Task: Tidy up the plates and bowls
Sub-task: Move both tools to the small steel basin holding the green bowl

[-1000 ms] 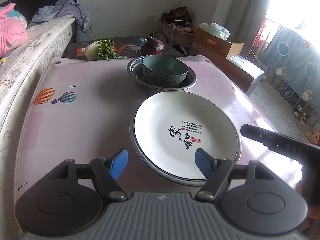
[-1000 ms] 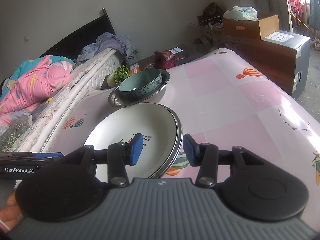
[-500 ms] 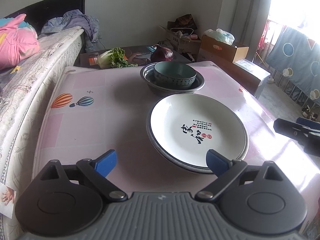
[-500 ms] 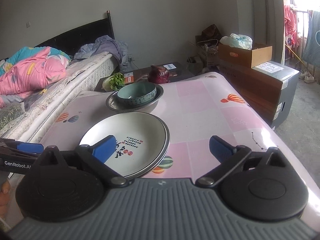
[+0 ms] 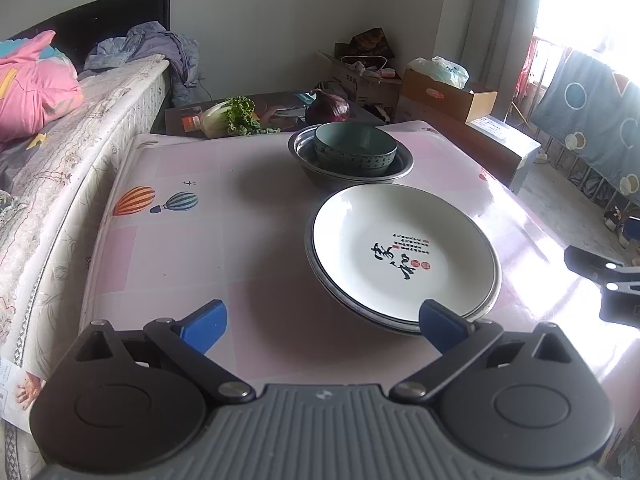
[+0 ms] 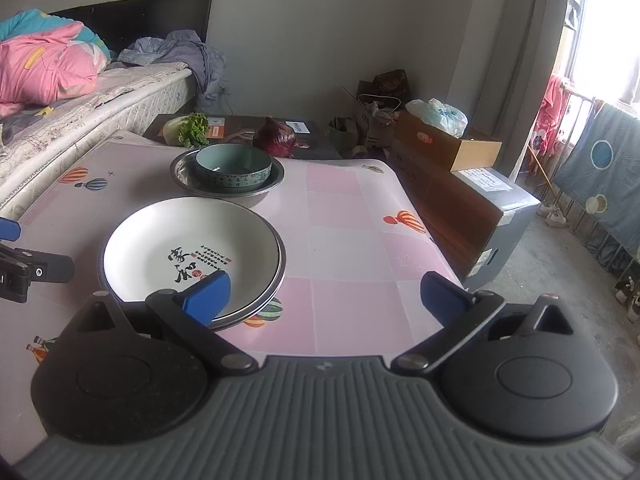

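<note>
A white plate [image 5: 400,252] with black and red writing lies stacked on another plate on the pink table; it also shows in the right wrist view [image 6: 188,248]. Behind it a green-blue bowl [image 5: 355,152] sits inside a metal bowl [image 5: 400,168]; both show in the right wrist view, the green-blue bowl [image 6: 233,168] inside the metal bowl [image 6: 276,182]. My left gripper [image 5: 322,326] is open and empty, held back from the plates' near edge. My right gripper [image 6: 324,296] is open and empty, near the table's front edge, right of the plates.
A bed [image 5: 60,148] runs along the table's left side. A low stand behind the table holds a cabbage [image 5: 230,116] and a red cabbage [image 5: 327,108]. Cardboard boxes [image 6: 460,172] stand off the table's right edge.
Both grippers have opened wide and pulled back and up from the stacked plates. The plates and bowls have stayed in place.
</note>
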